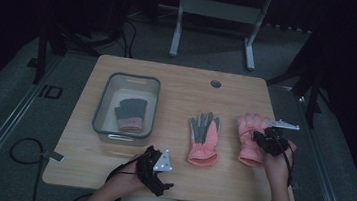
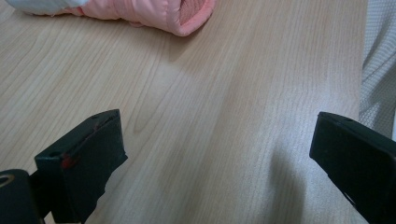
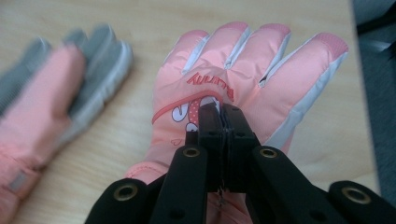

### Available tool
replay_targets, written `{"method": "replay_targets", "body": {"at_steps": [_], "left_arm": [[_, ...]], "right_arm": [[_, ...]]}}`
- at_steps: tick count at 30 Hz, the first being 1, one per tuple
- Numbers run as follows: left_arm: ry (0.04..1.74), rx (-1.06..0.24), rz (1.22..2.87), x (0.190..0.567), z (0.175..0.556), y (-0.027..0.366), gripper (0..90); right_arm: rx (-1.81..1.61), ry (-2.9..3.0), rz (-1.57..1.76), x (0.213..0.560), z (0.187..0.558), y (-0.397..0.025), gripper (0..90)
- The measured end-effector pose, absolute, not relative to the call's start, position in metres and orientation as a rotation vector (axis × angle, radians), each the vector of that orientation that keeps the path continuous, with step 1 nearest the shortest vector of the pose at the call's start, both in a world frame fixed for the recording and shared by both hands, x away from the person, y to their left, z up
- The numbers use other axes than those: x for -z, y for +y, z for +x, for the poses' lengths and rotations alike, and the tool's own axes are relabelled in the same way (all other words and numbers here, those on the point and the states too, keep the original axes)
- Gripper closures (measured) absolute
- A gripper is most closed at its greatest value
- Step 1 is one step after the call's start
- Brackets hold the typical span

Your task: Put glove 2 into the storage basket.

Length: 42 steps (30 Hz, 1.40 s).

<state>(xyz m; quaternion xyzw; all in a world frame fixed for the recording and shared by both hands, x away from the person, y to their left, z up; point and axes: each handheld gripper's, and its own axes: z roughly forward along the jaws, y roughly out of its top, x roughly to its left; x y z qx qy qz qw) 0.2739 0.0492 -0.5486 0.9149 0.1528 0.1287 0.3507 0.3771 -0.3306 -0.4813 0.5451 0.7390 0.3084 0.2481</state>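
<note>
Right gripper [image 3: 219, 114] with jaws pinched together on the back of a pink glove [image 3: 243, 70] at the worktop's [image 1: 183, 88] right side, second pink-and-grey glove [image 1: 203, 138] just beside it, left gripper [image 1: 156, 171] near the front edge, jaws wide apart

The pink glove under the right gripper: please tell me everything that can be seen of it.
The pink glove lies flat on the wooden table, back side up, fingers pointing away from the person. It looks padded and quilted, with pale strips between the fingers, a red word and a small cartoon print on the back. The right gripper has its jaws closed together on the back of it, seemingly pinching the fabric. The second, grey-palmed glove lies beside it, apart.
</note>
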Motion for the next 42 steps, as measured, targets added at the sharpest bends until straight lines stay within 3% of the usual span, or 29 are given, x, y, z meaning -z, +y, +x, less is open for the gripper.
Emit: {"method": "replay_targets", "body": {"at_steps": [5, 19, 29, 42], "left_arm": [[0.392, -0.343, 2.372, 0.548, 0.274, 0.049, 2.6], [0.400, -0.349, 2.362, 0.548, 0.274, 0.050, 2.6], [0.397, -0.377, 2.347, 0.546, 0.272, 0.051, 2.6], [0.392, -0.348, 2.349, 0.547, 0.272, 0.052, 2.6]], "right_arm": [[-0.911, 1.950, 1.422, 0.445, 0.369, -0.316, 88.0], [-0.936, 1.934, 1.382, 0.404, 0.357, -0.265, 88.0], [-1.009, 1.974, 1.370, 0.405, 0.355, -0.225, 88.0], [-0.989, 2.046, 1.370, 0.432, 0.356, -0.183, 87.9]]}}
